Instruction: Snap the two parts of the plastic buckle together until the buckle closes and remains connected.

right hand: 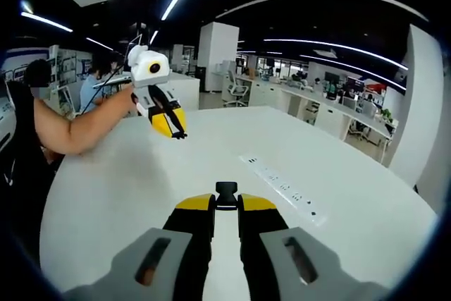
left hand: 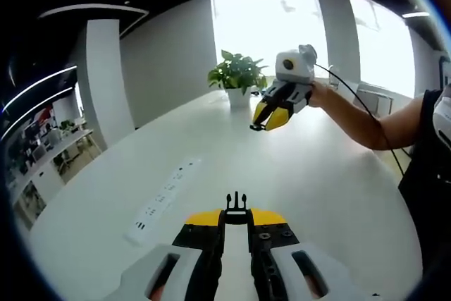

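left tongs (left hand: 236, 218): my jaws nearly closed, pinching the pronged buckle half (left hand: 236, 206) at the tips; prongs stick out toward 12 o'clock, over the desk (left hand: 211, 146).
right tongs (right hand: 226, 204): my jaws nearly closed too, clamped on the socket buckle half (right hand: 226, 194), black, poking out between the yellow tips.
buckle state: two halves well apart, one in each tongs, not joined.
left tongs, seen from the right gripper view: at 11 o'clock (right hand: 177, 132), held above the desk (right hand: 127, 188) by a bare forearm (right hand: 77, 128); small dark piece at its tips, detail too small to tell.
right tongs, seen from the left gripper view: at 1 o'clock (left hand: 261, 126), raised off the desk, a hand (left hand: 318, 94) behind it, a black cable trailing from it.
power strip (left hand: 163, 199): white, flat on the desk, at 10 o'clock from my left tongs; in the right gripper view it lies at 2 o'clock (right hand: 282, 188).
potted plant (left hand: 238, 79): far desk edge, 12 o'clock, by the bright window.
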